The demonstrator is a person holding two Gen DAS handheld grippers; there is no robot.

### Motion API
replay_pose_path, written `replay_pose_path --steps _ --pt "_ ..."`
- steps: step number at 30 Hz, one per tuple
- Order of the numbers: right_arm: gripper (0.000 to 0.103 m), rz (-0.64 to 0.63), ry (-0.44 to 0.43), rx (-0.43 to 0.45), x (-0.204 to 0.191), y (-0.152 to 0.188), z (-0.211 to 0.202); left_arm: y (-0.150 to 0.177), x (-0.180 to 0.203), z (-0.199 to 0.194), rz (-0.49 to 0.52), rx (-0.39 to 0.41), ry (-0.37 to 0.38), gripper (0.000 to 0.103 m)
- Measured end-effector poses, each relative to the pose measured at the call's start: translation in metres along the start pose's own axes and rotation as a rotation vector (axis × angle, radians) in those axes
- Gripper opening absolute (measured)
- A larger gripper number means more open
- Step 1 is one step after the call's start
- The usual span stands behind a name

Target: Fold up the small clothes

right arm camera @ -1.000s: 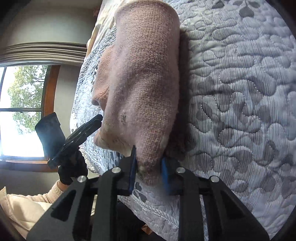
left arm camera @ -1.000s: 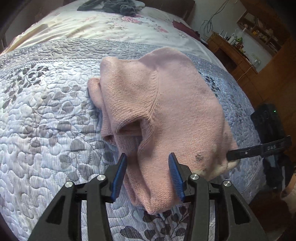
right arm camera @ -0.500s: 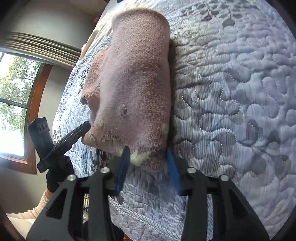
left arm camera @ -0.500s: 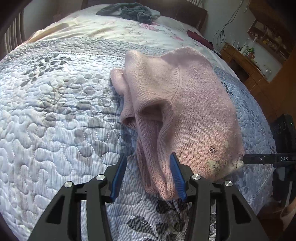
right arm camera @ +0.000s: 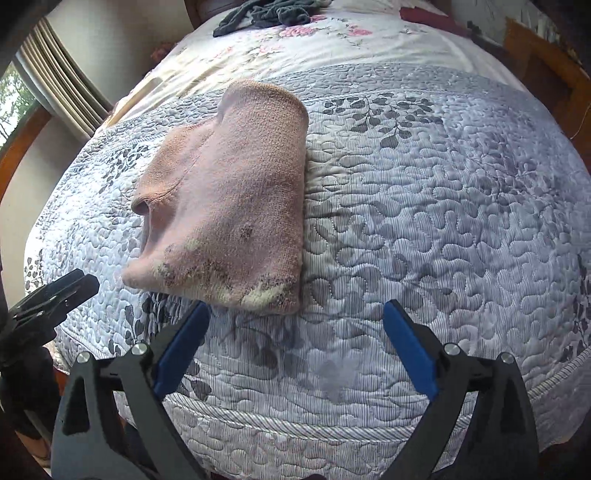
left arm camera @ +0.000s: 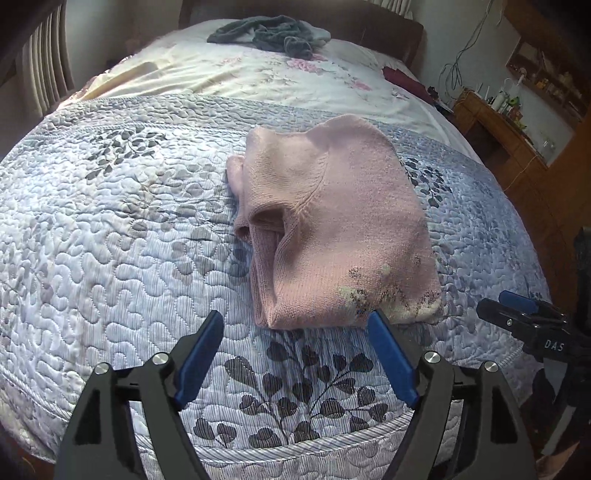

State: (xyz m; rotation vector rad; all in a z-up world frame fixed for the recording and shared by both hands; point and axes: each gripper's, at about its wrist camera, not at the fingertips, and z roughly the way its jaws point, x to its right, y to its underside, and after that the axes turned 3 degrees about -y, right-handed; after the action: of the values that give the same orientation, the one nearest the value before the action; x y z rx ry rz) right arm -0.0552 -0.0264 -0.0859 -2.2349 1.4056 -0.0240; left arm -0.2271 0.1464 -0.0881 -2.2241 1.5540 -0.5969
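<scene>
A small pink knitted sweater (left arm camera: 332, 229) lies folded in a thick bundle on the quilted blue bedspread (left arm camera: 110, 258), its flecked hem toward me. In the right wrist view the same sweater (right arm camera: 229, 199) sits left of centre. My left gripper (left arm camera: 295, 328) is open just short of the hem, touching nothing. My right gripper (right arm camera: 295, 317) is open too, drawn back from the sweater's near right corner. The right gripper's tip (left arm camera: 517, 314) shows at the right edge of the left wrist view, and the left gripper's tip (right arm camera: 59, 291) at the left edge of the right wrist view.
A heap of grey-green clothes (left arm camera: 273, 33) lies at the far end of the bed on a floral sheet (left arm camera: 240, 74). A wooden desk with bottles (left arm camera: 495, 110) stands to the right of the bed. A window with curtains (right arm camera: 48, 85) is to the left.
Both grippers have opened wide and let go of the sweater's hem, then pulled back toward the bed's near edge. The sweater now rests flat on the bedspread.
</scene>
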Motion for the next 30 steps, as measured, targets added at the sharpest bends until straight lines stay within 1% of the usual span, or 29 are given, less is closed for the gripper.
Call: replay_pose_path --steps 2,4,8,13,17,20,25,30 --pt "0.095 -0.014 0.038 0.002 -0.009 -0.001 0.003 0.000 0.003 0.000 0.006 0.001 -0.022 0.082" --pt "0.095 -0.029 0.084 0.006 -0.016 -0.001 0.003 0.000 0.004 -0.002 0.012 0.005 -0.028 0.082" --pt "0.096 -0.026 0.095 0.013 -0.021 -0.002 -0.006 0.000 0.002 -0.009 0.022 0.010 -0.050 0.082" --pt "0.099 -0.046 0.162 0.016 -0.029 0.000 -0.017 0.000 -0.002 -0.022 0.037 0.027 -0.093 0.082" --pt "0.099 -0.039 0.165 0.023 -0.031 0.003 -0.025 -0.001 -0.005 -0.027 0.047 0.042 -0.128 0.082" --pt "0.099 -0.044 0.201 0.029 -0.033 0.005 -0.029 -0.001 -0.007 -0.029 0.045 0.044 -0.137 0.082" --pt "0.099 -0.042 0.193 0.026 -0.038 0.008 -0.031 0.000 -0.003 -0.032 0.065 0.047 -0.165 0.082" --pt "0.100 -0.038 0.200 0.036 -0.044 0.010 -0.034 0.002 -0.001 -0.035 0.065 0.051 -0.170 0.082"
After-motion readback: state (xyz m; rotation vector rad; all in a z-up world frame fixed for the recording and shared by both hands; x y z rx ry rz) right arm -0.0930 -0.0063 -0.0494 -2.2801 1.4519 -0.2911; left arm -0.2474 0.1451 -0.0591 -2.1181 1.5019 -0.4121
